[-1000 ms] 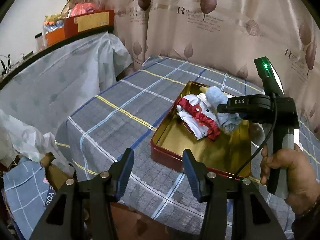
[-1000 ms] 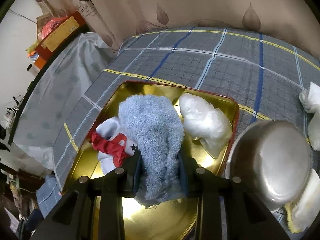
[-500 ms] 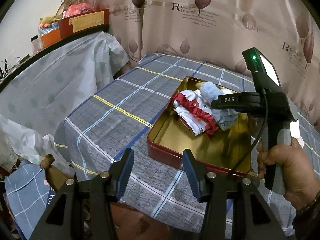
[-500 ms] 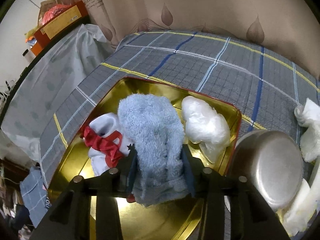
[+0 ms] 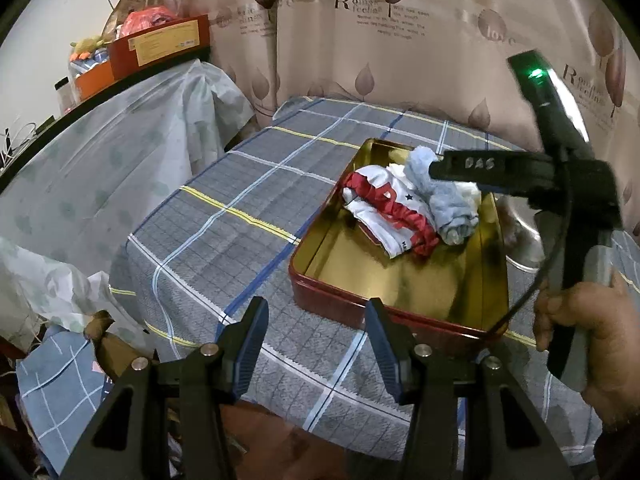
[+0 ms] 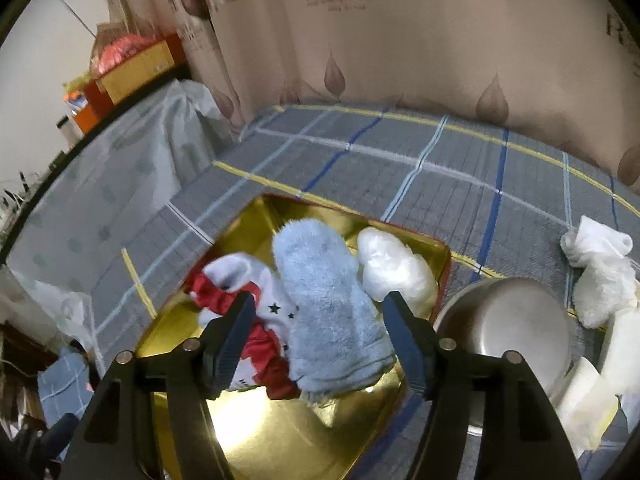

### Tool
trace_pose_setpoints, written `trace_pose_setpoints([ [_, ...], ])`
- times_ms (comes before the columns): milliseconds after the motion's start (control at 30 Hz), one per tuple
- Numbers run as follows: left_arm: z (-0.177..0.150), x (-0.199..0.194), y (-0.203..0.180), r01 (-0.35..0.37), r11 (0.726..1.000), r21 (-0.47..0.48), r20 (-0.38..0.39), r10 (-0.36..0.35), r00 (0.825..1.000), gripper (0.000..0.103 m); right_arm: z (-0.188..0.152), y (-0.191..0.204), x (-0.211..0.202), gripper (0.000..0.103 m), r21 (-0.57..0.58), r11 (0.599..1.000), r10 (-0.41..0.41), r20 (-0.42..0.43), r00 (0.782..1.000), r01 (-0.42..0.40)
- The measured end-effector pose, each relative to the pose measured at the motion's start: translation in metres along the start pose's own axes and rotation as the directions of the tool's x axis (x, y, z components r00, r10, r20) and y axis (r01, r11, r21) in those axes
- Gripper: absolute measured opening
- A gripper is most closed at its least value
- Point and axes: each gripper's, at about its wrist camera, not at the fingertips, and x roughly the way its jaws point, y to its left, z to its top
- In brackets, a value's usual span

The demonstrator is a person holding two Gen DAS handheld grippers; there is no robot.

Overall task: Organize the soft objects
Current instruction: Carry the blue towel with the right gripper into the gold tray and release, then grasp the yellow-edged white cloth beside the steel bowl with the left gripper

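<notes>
The right gripper [image 6: 320,320] has just been opening its jaws; they now stand apart on either side of the blue towel [image 6: 324,304], pads clear of it, holding nothing. The towel lies in the gold tin [image 6: 280,432], overlapping the red-and-white garment [image 6: 244,304] at its 9 o'clock, with the white plastic bundle [image 6: 394,270] touching at 2 o'clock. The tin's near floor is bare. Its right rim sits just beside the steel bowl [image 6: 508,324], with white cloths [image 6: 600,276] at 3 o'clock. The left gripper [image 5: 316,344] hangs wide open and empty at the plaid tablecloth [image 5: 224,216]'s near edge, just short of the tin's red wall; open cloth stretches toward 10 o'clock.
</notes>
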Motion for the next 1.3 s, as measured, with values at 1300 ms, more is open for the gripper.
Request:
trace_pose_setpoints([
  [1300, 0.033, 0.058, -0.212, 0.626, 0.768, -0.134, -0.389, -0.622, 0.680, 0.051, -0.200, -0.288, -0.218, 0.101, 0.252, 0.849, -0.503, 0.116, 0.857, 0.464],
])
